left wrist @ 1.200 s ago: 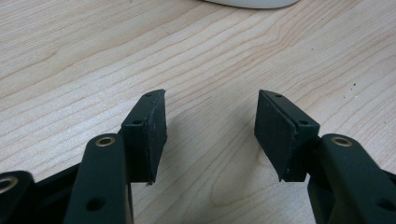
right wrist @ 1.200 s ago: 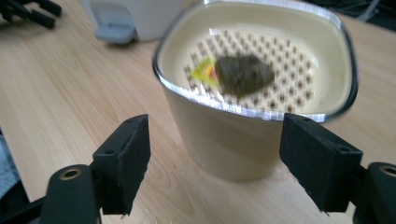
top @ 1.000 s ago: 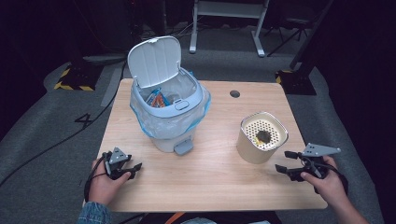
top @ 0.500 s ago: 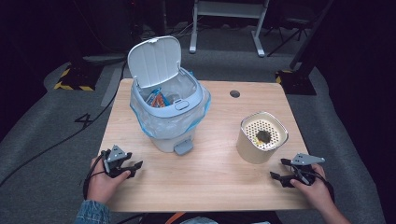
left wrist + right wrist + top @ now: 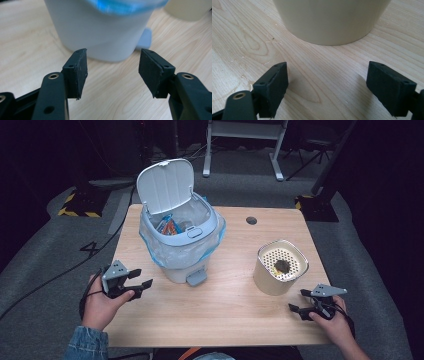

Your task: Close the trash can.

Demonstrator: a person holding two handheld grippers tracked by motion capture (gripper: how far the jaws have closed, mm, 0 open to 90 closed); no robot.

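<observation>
A pale blue pedal bin [image 5: 182, 245] with its lid up and a blue-edged liner stands left of the table's centre; packets lie inside it. A cream container [image 5: 279, 267] with a perforated top and a dark lump on it stands to the right. My left gripper [image 5: 141, 278] rests open at the table's left edge, facing the bin [image 5: 100, 27]. Open as well, my right gripper [image 5: 299, 301] sits low near the front right corner, just short of the cream container [image 5: 332, 20]. Nothing lies between either pair of jaws.
The bin's foot pedal [image 5: 196, 278] sticks out toward the front. A round cable hole [image 5: 251, 220] is in the wooden table [image 5: 220, 310] at the back right. Dark floor, cables and a white stand surround the table.
My right gripper has moved down and to the left, nearer the front of the table and closer to the cream container. The left gripper has stayed put.
</observation>
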